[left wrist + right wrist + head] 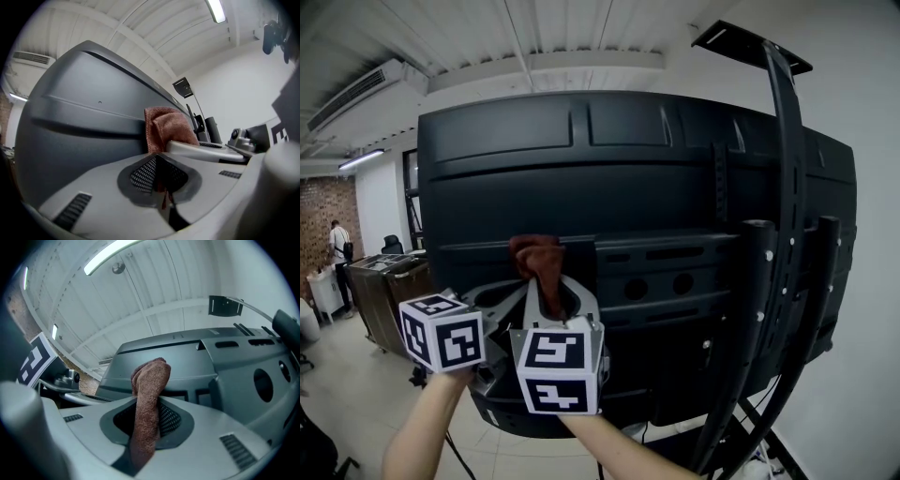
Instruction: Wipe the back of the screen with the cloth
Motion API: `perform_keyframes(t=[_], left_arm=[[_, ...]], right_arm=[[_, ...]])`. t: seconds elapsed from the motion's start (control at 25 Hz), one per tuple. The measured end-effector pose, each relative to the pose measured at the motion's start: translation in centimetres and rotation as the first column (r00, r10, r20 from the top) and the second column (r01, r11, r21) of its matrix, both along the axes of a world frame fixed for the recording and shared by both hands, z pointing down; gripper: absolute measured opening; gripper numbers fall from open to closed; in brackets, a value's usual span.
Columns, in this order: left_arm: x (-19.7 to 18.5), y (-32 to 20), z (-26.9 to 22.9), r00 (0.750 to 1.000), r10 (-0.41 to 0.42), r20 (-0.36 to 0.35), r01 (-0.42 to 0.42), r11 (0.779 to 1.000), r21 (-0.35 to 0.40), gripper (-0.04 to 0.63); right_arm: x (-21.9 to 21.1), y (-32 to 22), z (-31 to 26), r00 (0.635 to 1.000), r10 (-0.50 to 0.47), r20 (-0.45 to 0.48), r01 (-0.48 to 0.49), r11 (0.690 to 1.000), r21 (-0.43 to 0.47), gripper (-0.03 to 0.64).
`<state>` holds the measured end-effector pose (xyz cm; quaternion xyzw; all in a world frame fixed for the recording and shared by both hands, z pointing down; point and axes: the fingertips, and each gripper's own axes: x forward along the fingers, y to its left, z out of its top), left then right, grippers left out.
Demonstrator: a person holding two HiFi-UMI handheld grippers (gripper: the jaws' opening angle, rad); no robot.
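The right gripper [146, 401] clamps the cloth [539, 255], whose bunched tip seems pressed to the lower left of the screen [628, 178] back for wiping. The left gripper [157, 158], closed and empty, waits just left.

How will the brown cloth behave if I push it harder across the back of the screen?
Probably floppy: the cloth bunches and folds over above the right tool, which is shut on it, so it should crumple rather than push stiffly. Its fuzzy weave likely drags, not slips, on the ribbed screen.
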<state>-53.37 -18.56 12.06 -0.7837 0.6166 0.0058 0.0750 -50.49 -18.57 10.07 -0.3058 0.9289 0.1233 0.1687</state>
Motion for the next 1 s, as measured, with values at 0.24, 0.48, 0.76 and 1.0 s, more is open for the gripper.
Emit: perform_keyframes(t=[0.24,0.48,0.76,1.0], left_arm=[[0.1,0.5,0.1,1.000,-0.002,0.001,0.002,1.000,0.001,0.009],[-0.8,3.0,0.8,0.999,-0.050,0.007,0.050,0.998,0.038,0.009],[-7.3,9.1,5.8,0.966,-0.258,-0.001,0.257,0.965,0.044,0.009],[-13.2,12.7,11.7,0.918,-0.393,-0.050,0.391,0.919,-0.046,0.009]], right_arm=[[0.0,-0.1,0.1,1.000,-0.007,0.011,0.007,1.000,-0.009,0.064],[-0.5,3.1,0.5,0.996,-0.085,0.041,0.083,0.996,0.045,0.064],[-7.1,10.4,4.9,0.948,-0.313,-0.066,0.319,0.937,0.143,0.069],[-13.6,12.2,10.8,0.886,-0.446,-0.130,0.448,0.894,-0.014,0.069]])
